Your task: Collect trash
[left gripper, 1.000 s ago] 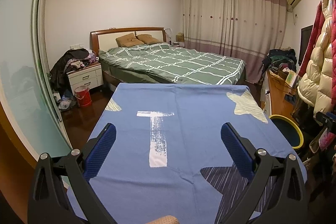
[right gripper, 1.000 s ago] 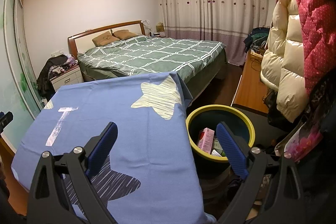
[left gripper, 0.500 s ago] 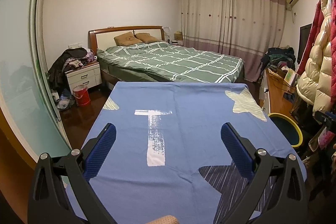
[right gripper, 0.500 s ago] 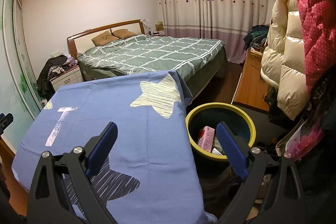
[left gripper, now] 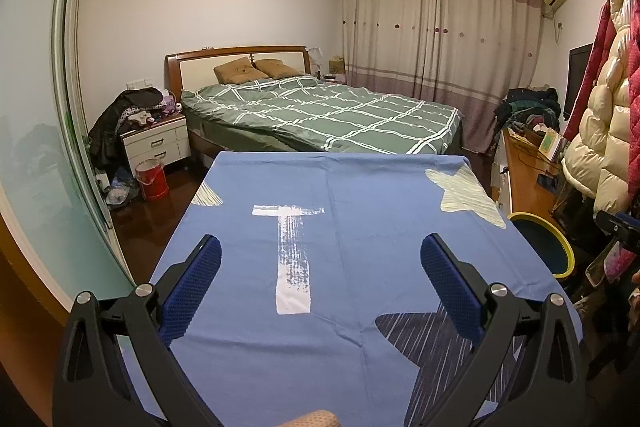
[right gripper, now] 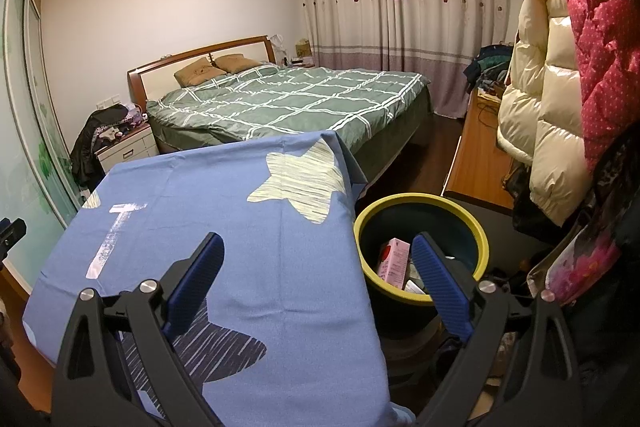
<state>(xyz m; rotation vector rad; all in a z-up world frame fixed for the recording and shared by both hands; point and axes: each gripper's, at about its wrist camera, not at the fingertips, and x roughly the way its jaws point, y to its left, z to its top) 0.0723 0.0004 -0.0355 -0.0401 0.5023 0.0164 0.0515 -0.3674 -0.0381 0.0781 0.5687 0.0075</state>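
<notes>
A dark bin with a yellow rim [right gripper: 420,205] stands on the floor right of the table; its edge [left gripper: 560,247] shows in the left wrist view. Inside lie a pink carton [right gripper: 394,261] and other trash. The table wears a blue cloth [left gripper: 360,227] with stars and a white T, and nothing lies on it. My left gripper [left gripper: 320,267] hovers open over the cloth's near part, empty. My right gripper [right gripper: 316,267] is open and empty above the table's right edge, its right finger [right gripper: 436,279] in front of the bin.
A bed with a green checked cover [left gripper: 328,111] stands beyond the table. A white nightstand [left gripper: 156,143] piled with clothes and a red bucket [left gripper: 152,179] are at the left. Puffy coats [right gripper: 560,67] hang at the right over a wooden desk [right gripper: 476,155].
Both grippers stay open and empty. The left wrist view has shifted slightly, with the room sliding a little left; the right one is almost still.
</notes>
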